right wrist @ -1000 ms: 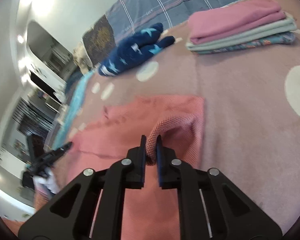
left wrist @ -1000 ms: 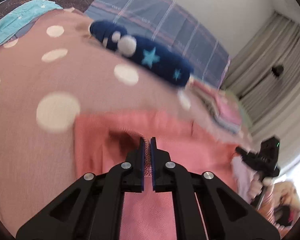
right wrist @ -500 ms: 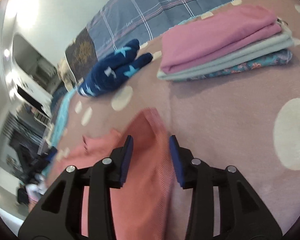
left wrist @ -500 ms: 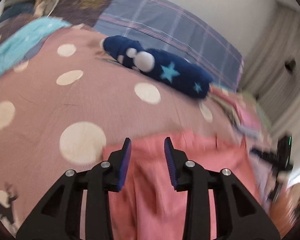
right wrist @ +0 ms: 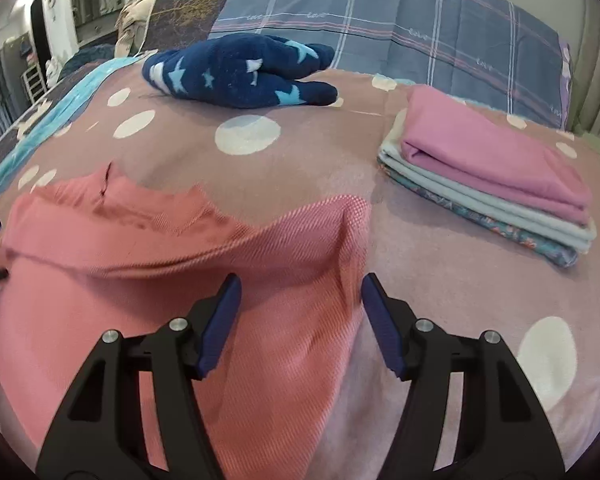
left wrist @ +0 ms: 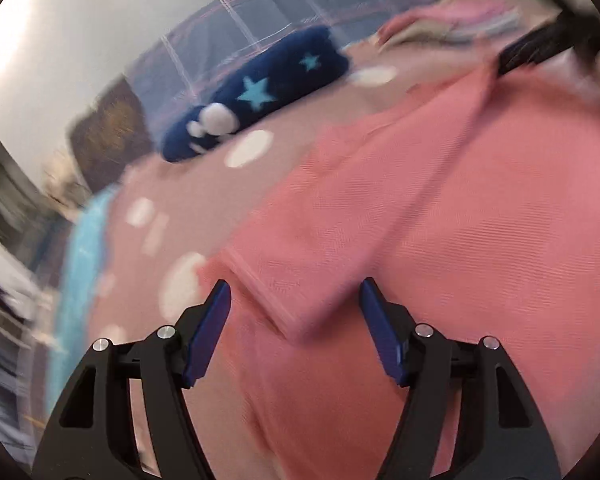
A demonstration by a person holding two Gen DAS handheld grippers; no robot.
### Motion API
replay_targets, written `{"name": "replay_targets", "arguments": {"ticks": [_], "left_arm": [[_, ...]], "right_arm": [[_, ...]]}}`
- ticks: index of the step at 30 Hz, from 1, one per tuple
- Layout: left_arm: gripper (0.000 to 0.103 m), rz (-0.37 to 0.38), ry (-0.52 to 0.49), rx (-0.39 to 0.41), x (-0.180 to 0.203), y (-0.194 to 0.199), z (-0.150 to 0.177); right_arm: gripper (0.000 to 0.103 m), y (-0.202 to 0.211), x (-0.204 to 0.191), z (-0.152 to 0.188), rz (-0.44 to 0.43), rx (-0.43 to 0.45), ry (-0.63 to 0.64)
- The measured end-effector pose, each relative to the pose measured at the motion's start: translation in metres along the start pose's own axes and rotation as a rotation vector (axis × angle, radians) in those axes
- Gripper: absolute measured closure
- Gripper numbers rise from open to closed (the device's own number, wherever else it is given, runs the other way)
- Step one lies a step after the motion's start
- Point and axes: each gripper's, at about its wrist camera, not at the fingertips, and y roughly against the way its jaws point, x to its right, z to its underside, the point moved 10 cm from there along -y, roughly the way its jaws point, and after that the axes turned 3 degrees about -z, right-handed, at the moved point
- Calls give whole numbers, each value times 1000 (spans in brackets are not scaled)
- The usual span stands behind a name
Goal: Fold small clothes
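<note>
My left hand-held gripper (left wrist: 294, 308) is spread wide and holds nothing; a folded sleeve hem (left wrist: 276, 300) of the coral-pink garment (left wrist: 440, 240) sits just ahead, between the two blue pads. My right hand-held gripper (right wrist: 300, 300) is likewise wide and empty, poised over the garment's right edge, where a raised ridge (right wrist: 350, 248) of cloth runs up toward the far corner. The garment lies spread on the polka-dot bed cover (right wrist: 440, 280), roughly flat but with wrinkles across its far side. I judge the step in hand to be taking fresh grips for the next fold, so I would lower each gripper until one pad slides under the cloth edge, pinch all layers of the hem and not only the top one, and match the two grips in height so the fold line comes out straight. The left view is blurred, so I would settle that hand before closing. Farther out, a navy star-patterned plush (right wrist: 240, 70) lies near the headboard side, and a stack of folded clothes (right wrist: 492, 176) waits to the right, well apart.
</note>
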Motion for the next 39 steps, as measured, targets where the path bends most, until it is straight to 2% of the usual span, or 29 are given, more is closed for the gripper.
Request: {"name": "replay_targets", "arguments": {"ticks": [2,3,5,6,7,8,10,11,13,16,18,19,20,21,23,26,30,33,36,37,38,39], "left_arm": [[34,-60,36,-5,-19,-18,-17],[34,-93,100,-15,-41,-32,-30],[34,-70,245,-26,-72,-50,-45],[34,-26,361,-28,-94,-58,-51],[34,7,433,-24,-105,-61,-55],[34,35,469,-23,-110,-62,-55],[34,158,548,-14,-114,-63,-54],[34,234,573,-18,-110,-64,-50],[34,336,603,-62,-95,-74,-42],[35,416,641,-176,-76,-100,-22],[62,442,683,-188,-71,-107,-19],[103,467,708,-171,-73,-106,-22],[102,515,766,-145,-78,-102,-28],[102,516,792,-112,-82,-95,-32],[102,499,785,-34,-91,-74,-45],[102,496,732,69,-99,-29,-58],[102,398,673,134,-114,-4,-74],[102,327,670,85,-121,-26,-70],[101,265,613,-34,-104,-65,-45],[101,265,603,-71,-97,-75,-36],[101,284,608,-111,-87,-83,-24],[99,309,615,-119,-82,-83,-19]], "right_arm": [[39,-4,7,2,-7,-9,-48],[39,-6,10,3,-7,-13,-67],[39,-7,19,4,-23,-17,-121],[39,-6,21,5,-34,-14,-143],[39,-5,24,5,-43,-9,-162],[39,-3,26,5,-50,-3,-177],[39,0,29,6,-61,3,-186],[39,0,29,6,-73,5,-189],[39,-1,30,5,-103,6,-206],[39,-1,31,2,-141,9,-235],[41,-5,32,-3,-187,13,-277],[54,-6,33,-6,-200,15,-293],[67,-8,35,-9,-220,16,-318],[96,-10,35,-11,-237,12,-335],[99,-8,36,-15,-259,17,-371],[99,24,29,-26,-299,119,-348],[99,77,17,-44,-419,260,-330],[99,68,22,-58,-402,246,-343],[93,20,26,-50,-346,120,-349],[86,5,30,-44,-311,82,-353],[83,-10,35,-35,-263,40,-359],[84,-23,40,-24,-214,-1,-367]]}}
